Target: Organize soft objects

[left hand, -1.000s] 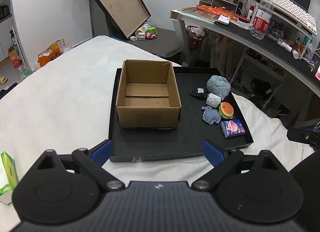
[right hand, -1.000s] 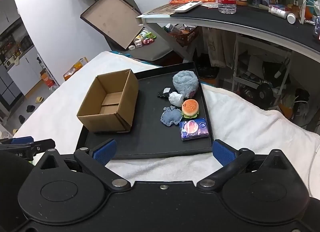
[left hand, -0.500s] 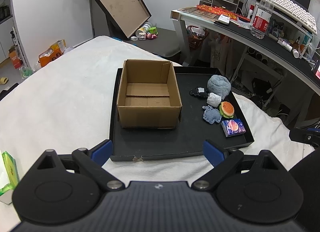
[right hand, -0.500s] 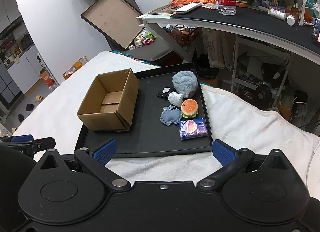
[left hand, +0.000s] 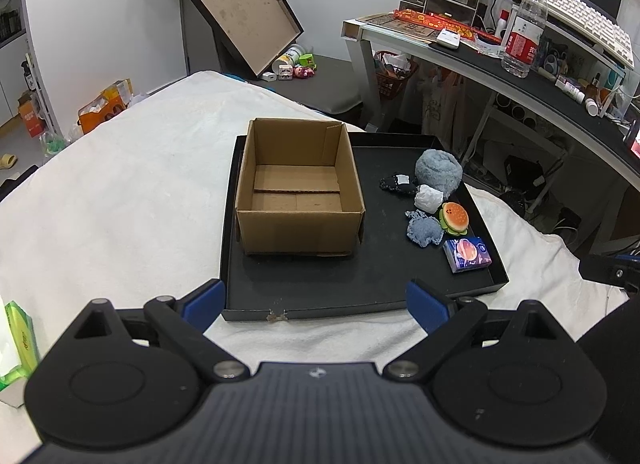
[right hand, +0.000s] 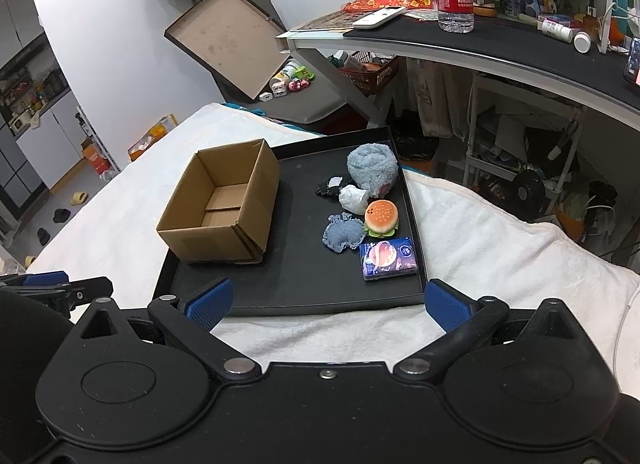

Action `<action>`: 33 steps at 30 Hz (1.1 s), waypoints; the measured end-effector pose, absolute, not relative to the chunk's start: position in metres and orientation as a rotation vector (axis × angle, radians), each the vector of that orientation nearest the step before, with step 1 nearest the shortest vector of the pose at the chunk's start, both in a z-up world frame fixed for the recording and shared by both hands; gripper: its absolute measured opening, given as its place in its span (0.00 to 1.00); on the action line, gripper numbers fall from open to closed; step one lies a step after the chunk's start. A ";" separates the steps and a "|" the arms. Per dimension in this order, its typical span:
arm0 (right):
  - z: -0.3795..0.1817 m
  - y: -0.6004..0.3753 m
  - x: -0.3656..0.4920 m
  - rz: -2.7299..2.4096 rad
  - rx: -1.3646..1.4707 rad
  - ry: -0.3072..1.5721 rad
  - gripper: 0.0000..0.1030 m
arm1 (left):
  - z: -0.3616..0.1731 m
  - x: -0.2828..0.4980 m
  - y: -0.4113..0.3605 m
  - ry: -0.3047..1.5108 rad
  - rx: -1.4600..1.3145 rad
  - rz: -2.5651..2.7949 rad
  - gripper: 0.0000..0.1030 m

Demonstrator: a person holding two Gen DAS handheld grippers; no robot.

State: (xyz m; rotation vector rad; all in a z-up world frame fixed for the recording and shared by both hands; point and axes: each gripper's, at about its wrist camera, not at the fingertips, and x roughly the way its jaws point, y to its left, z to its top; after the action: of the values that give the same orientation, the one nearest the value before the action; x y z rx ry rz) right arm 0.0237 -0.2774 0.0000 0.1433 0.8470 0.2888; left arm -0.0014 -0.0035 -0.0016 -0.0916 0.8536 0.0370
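Hovering level at the near edge of the tray (left hand: pixel 400 296), left gripper (left hand: pixel 316 302) spread wide, holding nothing. Right gripper (right hand: pixel 326 302) likewise spread, empty, facing the burger (right hand: pixel 381 217) and box (right hand: pixel 224 204).

Matt corrugated cardboard box (left hand: pixel 299 192); matt black tray (left hand: pixel 360 284); fuzzy grey plush (left hand: pixel 439 170); glossy tissue pack (left hand: pixel 467 254).

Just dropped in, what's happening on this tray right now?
Nothing is being handled yet. Both tools, left and right, are open and empty, held back from the near edge of the black tray. The cardboard box on the tray's left side is empty. The soft things lie in a cluster on the tray, right of the box: a grey plush, a burger toy, a blue-grey lace pouch, a white wad, a small black piece and a tissue pack.
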 end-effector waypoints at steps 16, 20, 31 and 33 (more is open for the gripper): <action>0.001 -0.276 0.023 0.288 0.138 0.844 1.00 | -0.001 -0.002 -0.004 0.853 -0.089 0.037 0.94; 0.001 -0.276 0.023 0.288 0.137 0.843 1.00 | -0.002 -0.002 -0.003 0.853 -0.093 0.037 0.94; 0.002 -0.274 0.024 0.300 0.126 0.838 1.00 | -0.001 -0.004 -0.002 0.852 -0.089 0.025 0.94; 0.003 -0.275 0.024 0.303 0.123 0.838 1.00 | 0.000 -0.003 0.000 0.853 -0.094 0.025 0.94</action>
State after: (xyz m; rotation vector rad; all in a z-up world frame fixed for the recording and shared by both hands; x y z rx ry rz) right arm 0.0244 -0.2751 0.0026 0.1233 0.8375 0.3027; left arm -0.0033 -0.0005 0.0000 -0.0938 0.8527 0.0253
